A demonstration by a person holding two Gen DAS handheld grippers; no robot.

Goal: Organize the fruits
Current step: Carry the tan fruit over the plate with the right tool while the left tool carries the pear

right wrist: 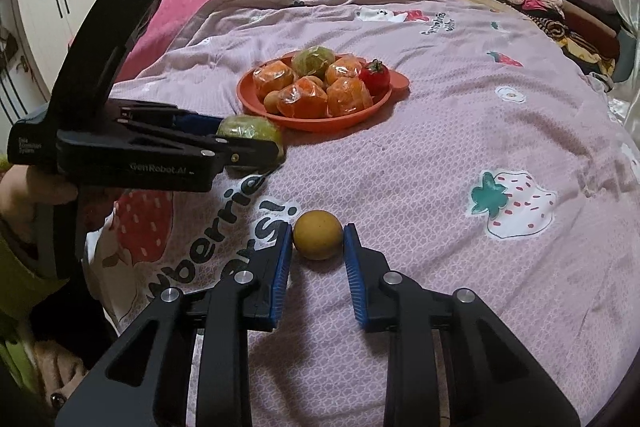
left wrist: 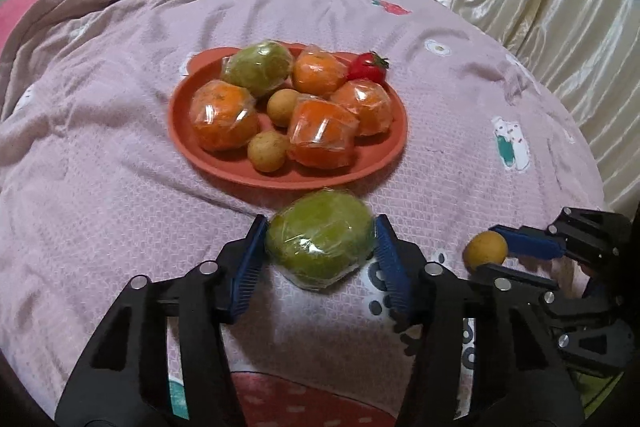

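Both grippers [left wrist: 320, 251] [right wrist: 318, 247] angled down, clamping fruit.

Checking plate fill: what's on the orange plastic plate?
On the orange plastic plate: four film-wrapped oranges, one wrapped green fruit, two small tan round fruits, a red strawberry-like fruit. Anything beneath them is hidden.

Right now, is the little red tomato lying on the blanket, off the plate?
No, the red tomato sits on the orange plate at its far edge, beside the wrapped oranges.

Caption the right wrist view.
Right gripper shut on small yellow fruit on the bedspread; orange plate of fruit beyond.
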